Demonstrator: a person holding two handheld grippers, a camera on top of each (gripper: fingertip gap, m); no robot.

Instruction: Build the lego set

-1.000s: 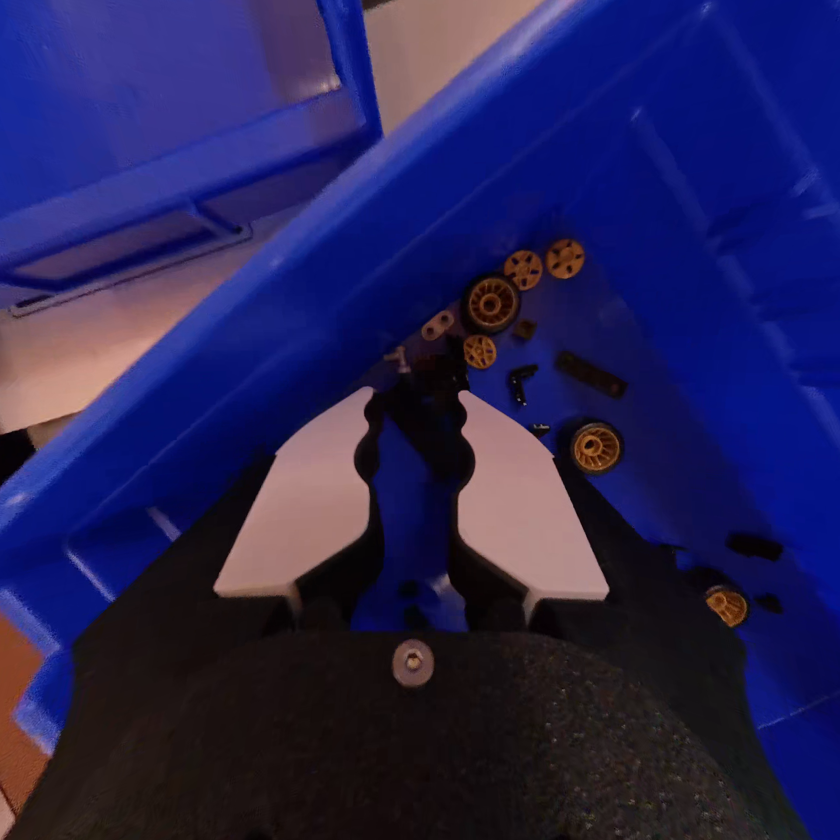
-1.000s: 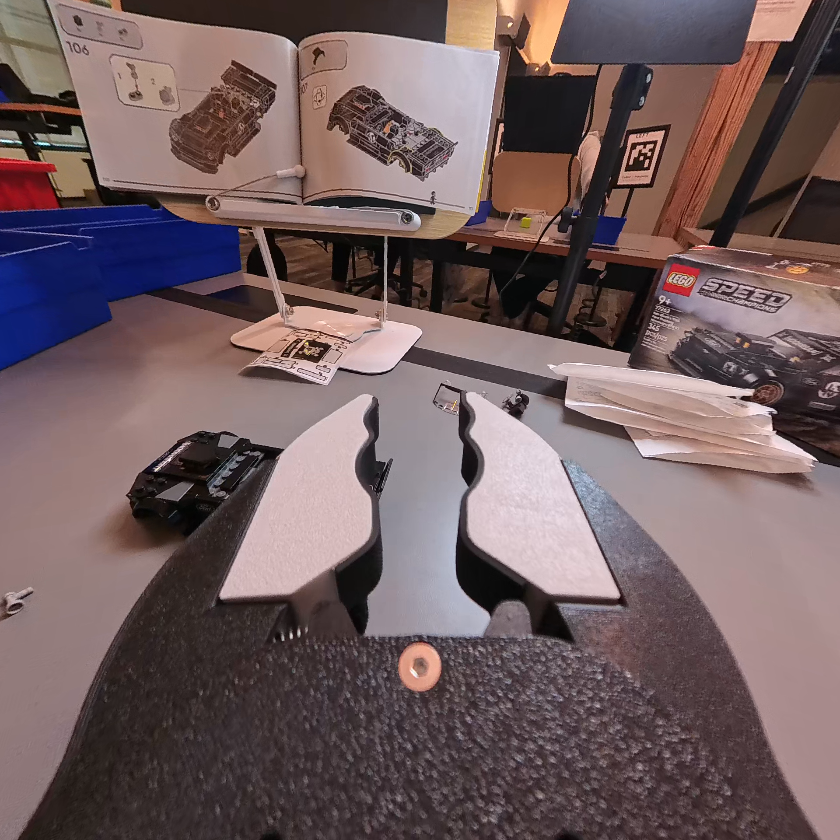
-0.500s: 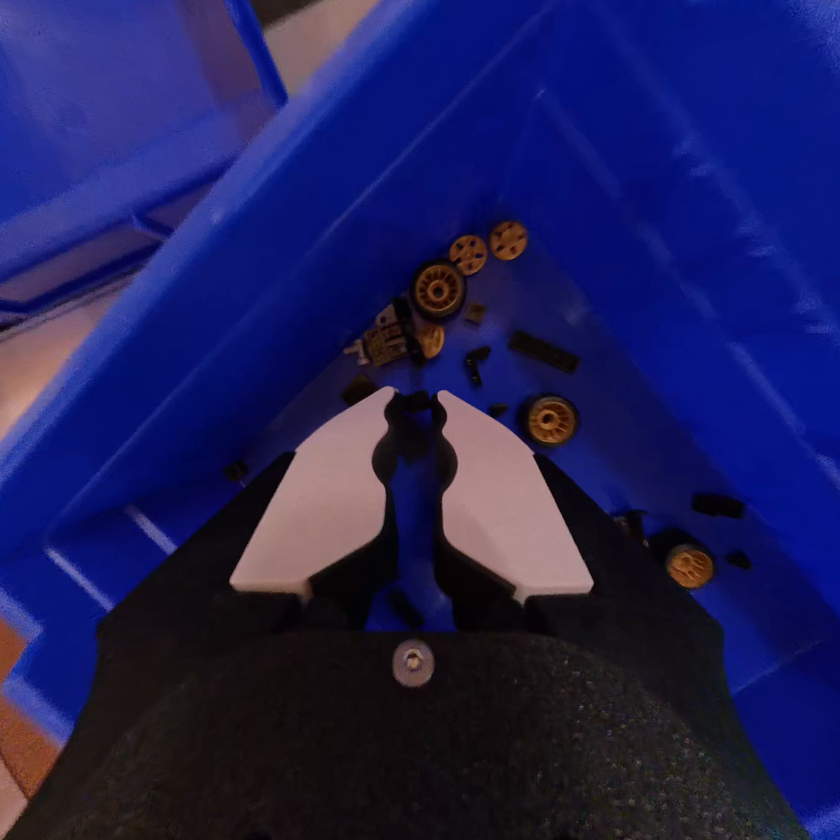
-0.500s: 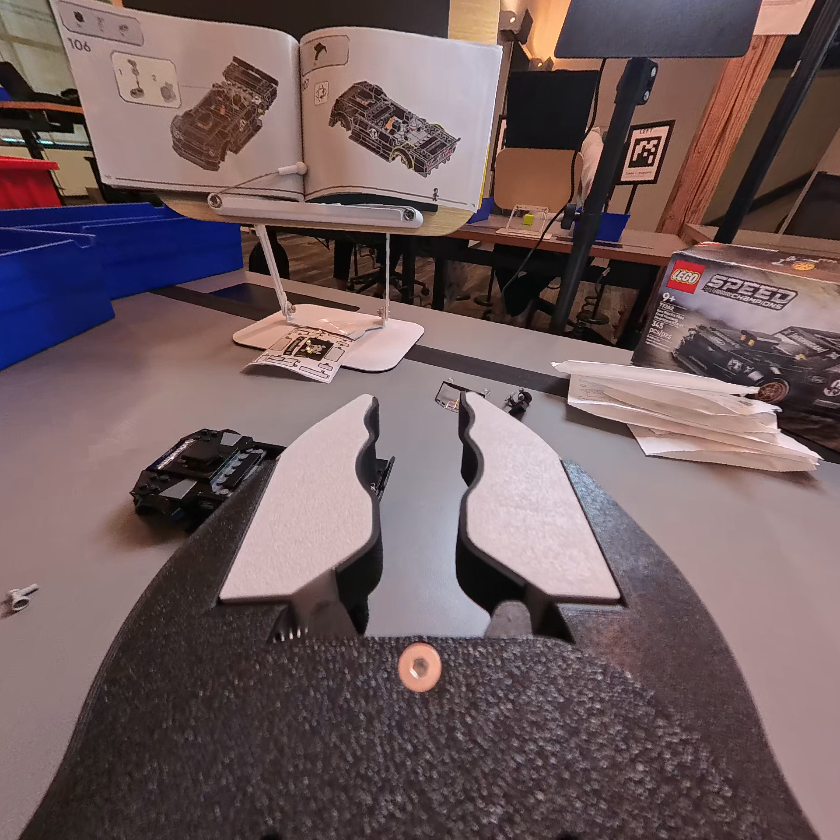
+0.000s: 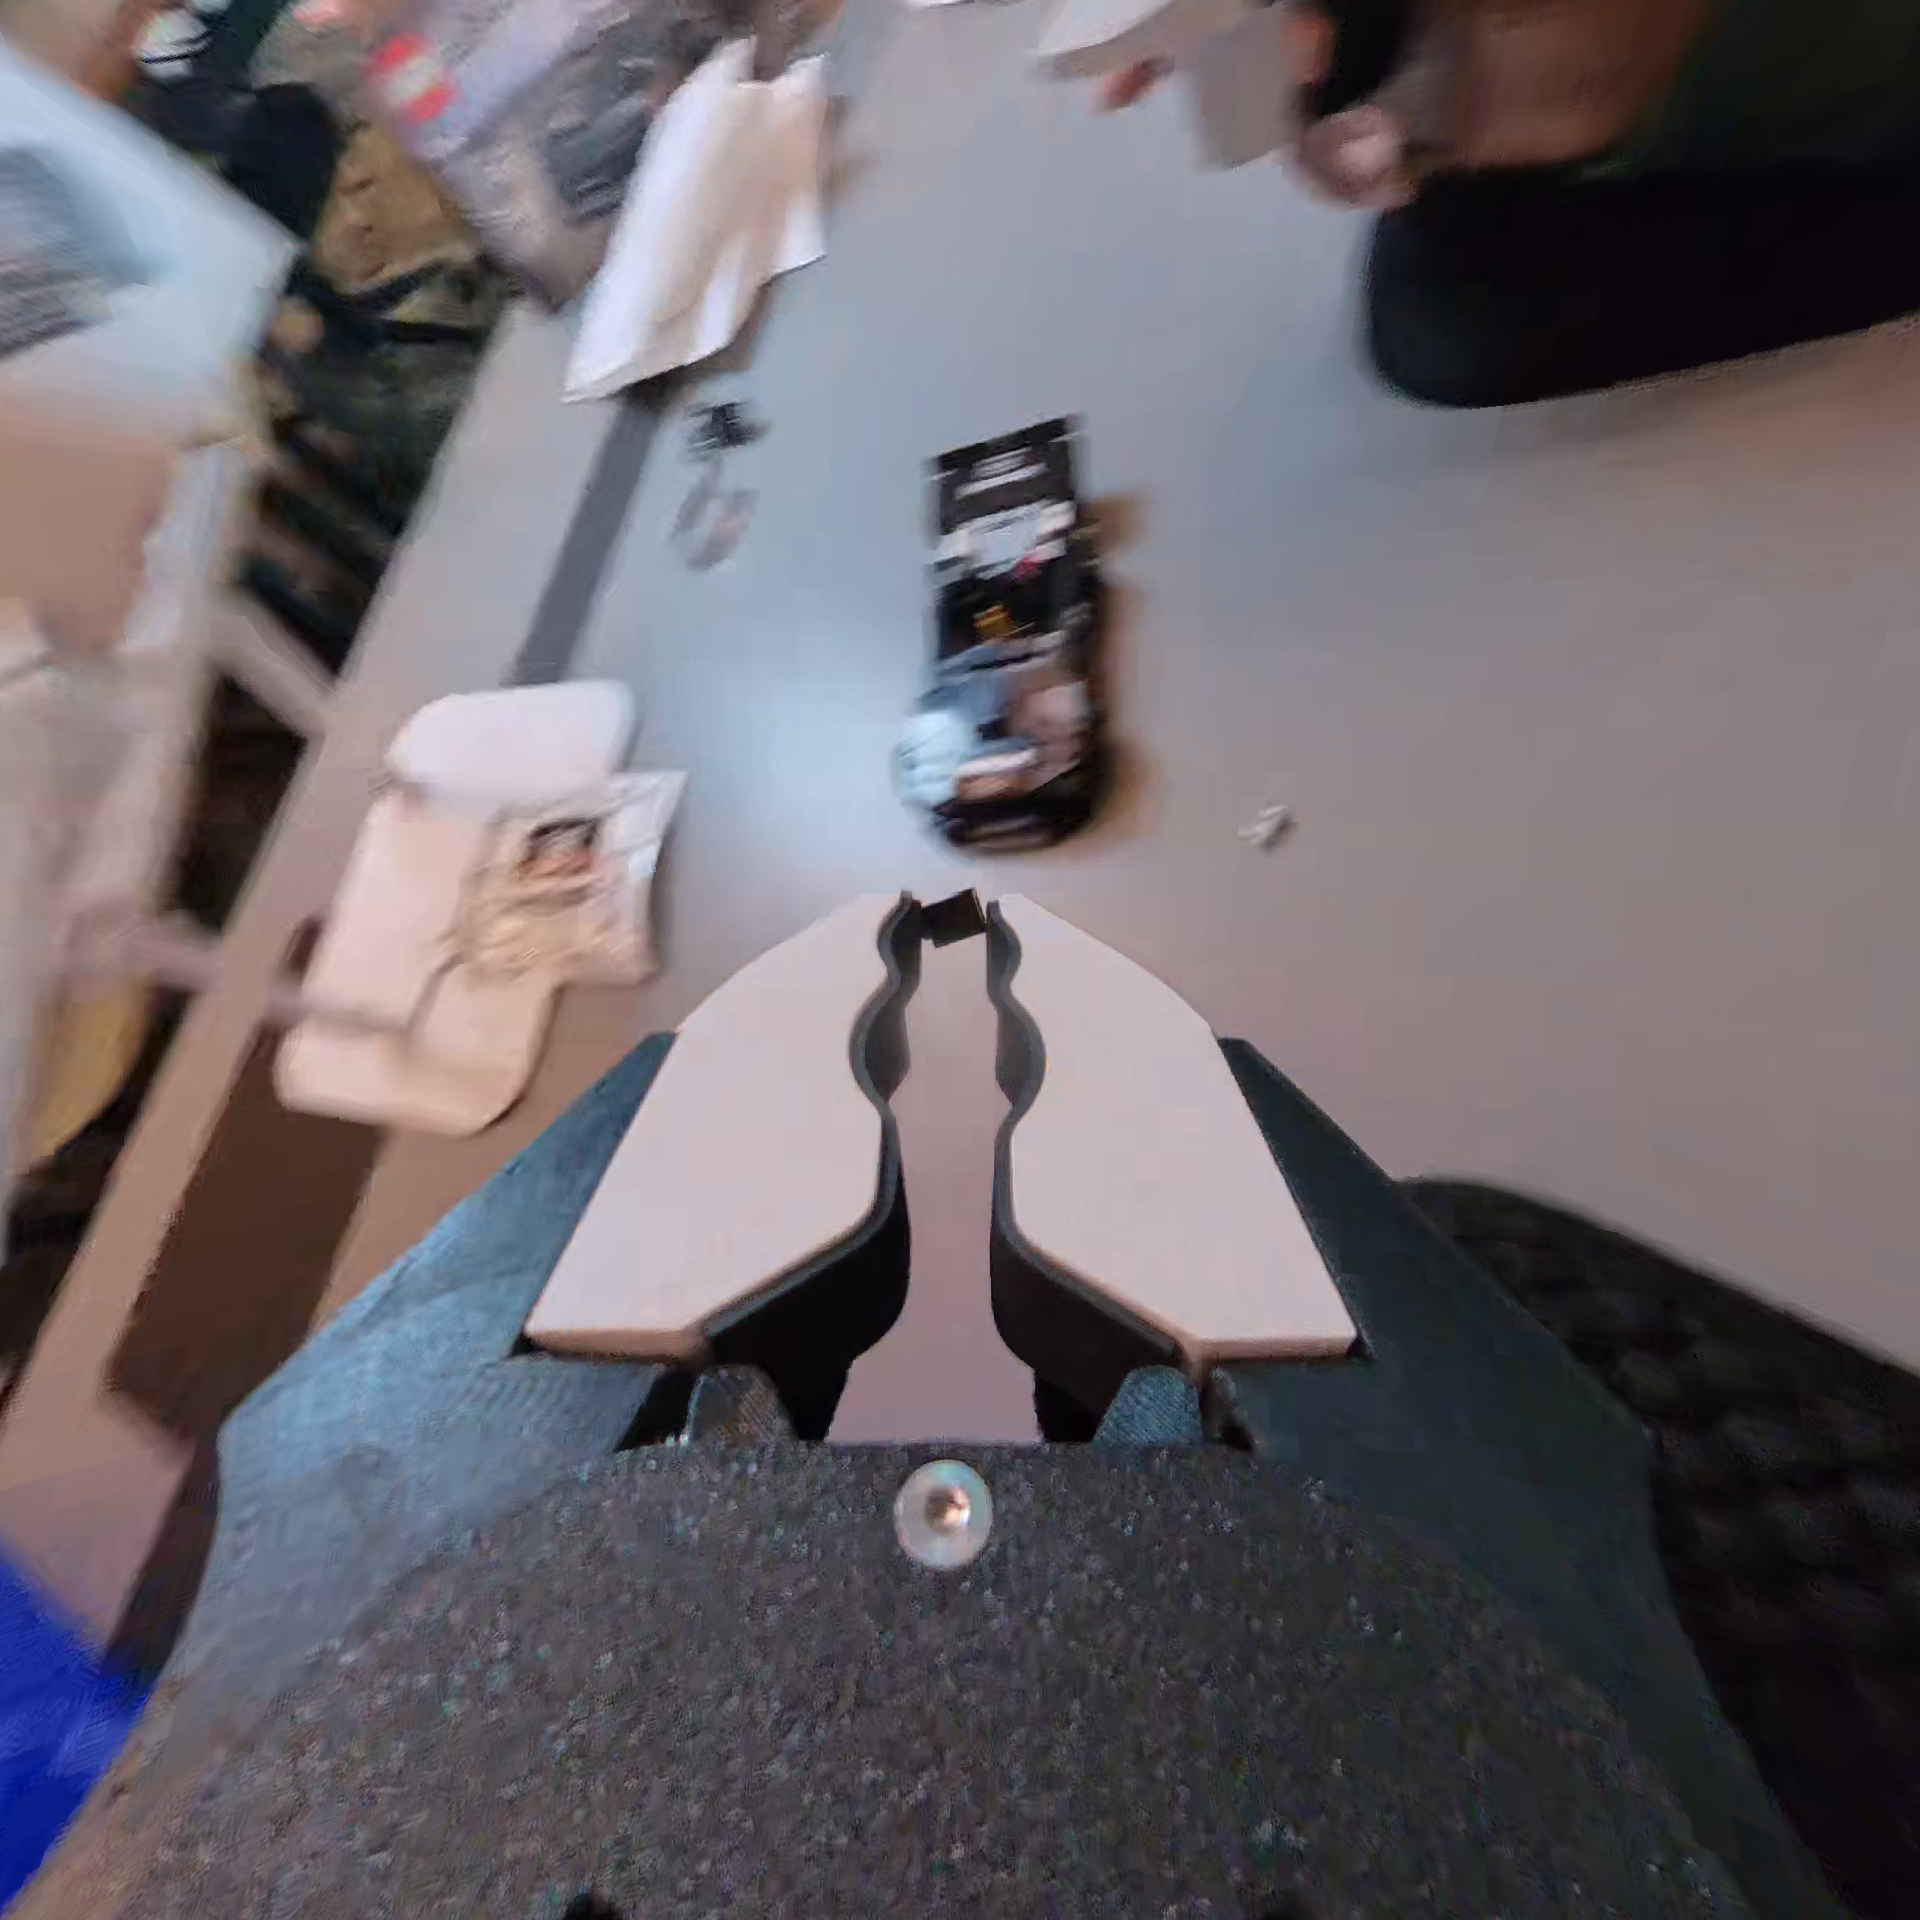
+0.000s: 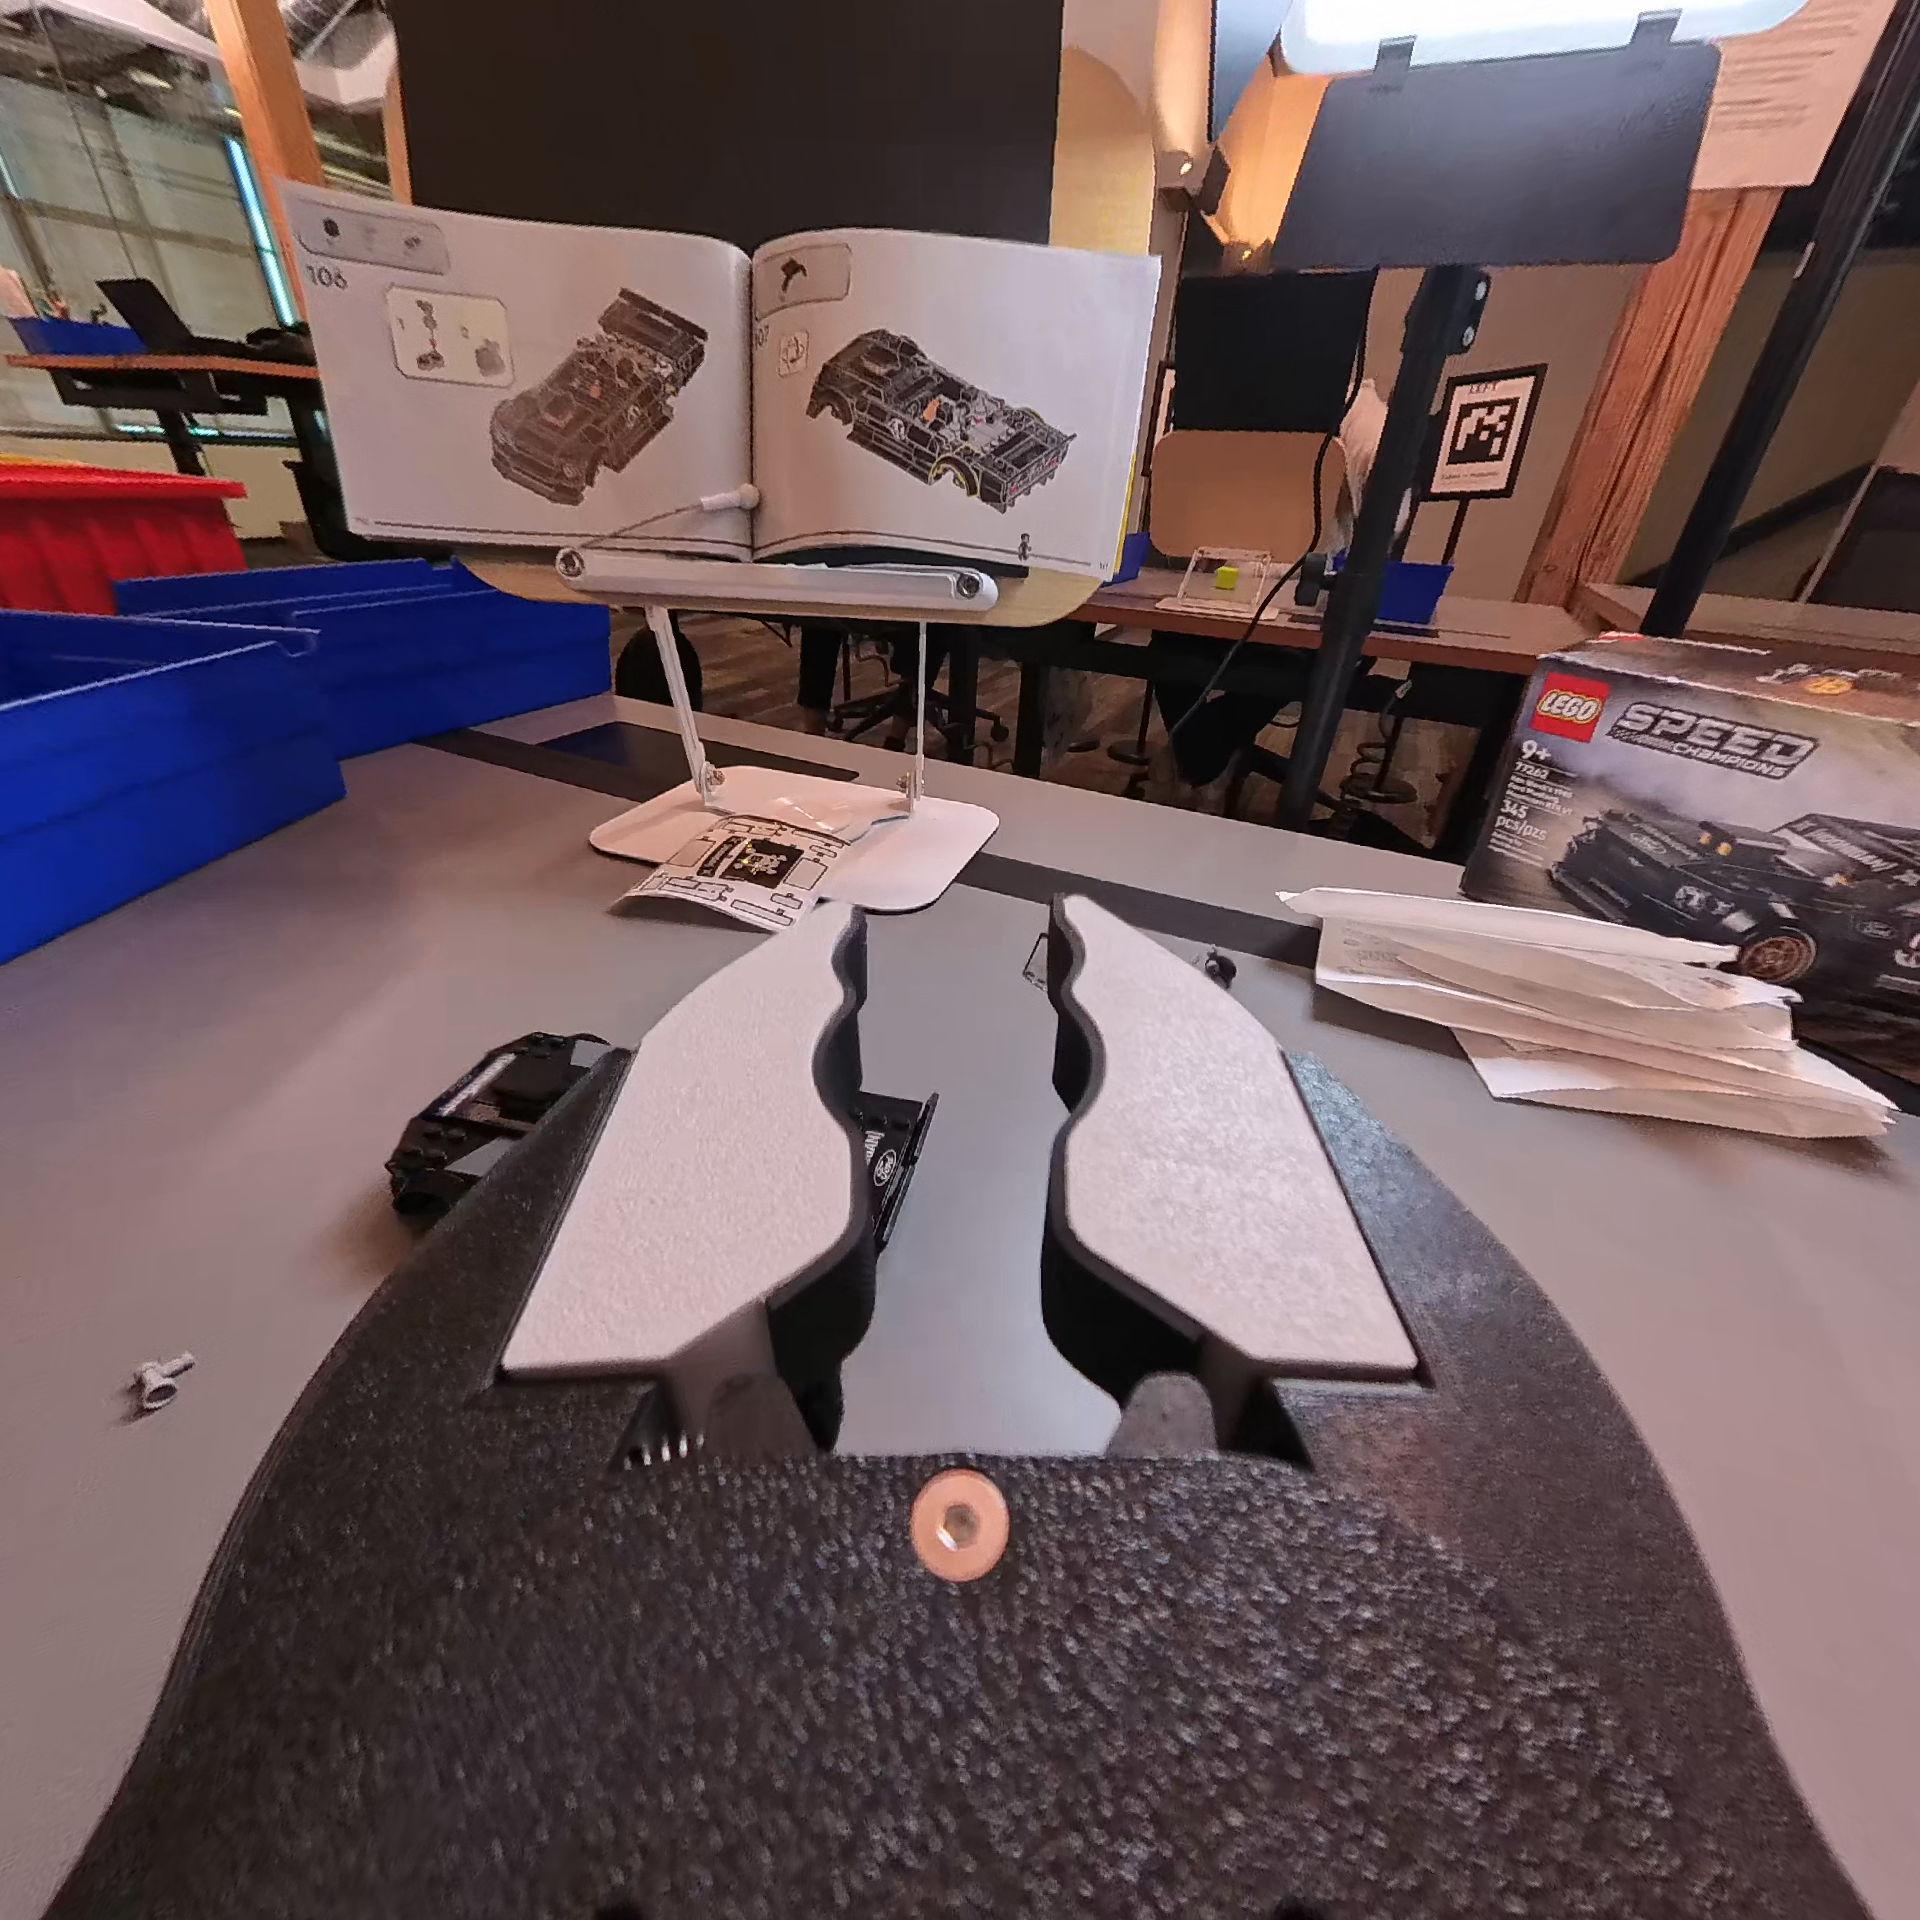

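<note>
Blue bins (image 6: 156,748), red bin (image 6: 94,530), lamp stand (image 6: 1382,540) behind.

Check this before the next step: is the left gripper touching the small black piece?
Touching: the left wrist view shows the left gripper pinching the small black piece between its fingertips.

Workshop-lab: fiducial marker sign (image 6: 1484,429), blue bins (image 6: 166,758), workbenches (image 6: 1351,623).

Black car body (image 5: 1003,634), seemingly white-patterned.
</note>
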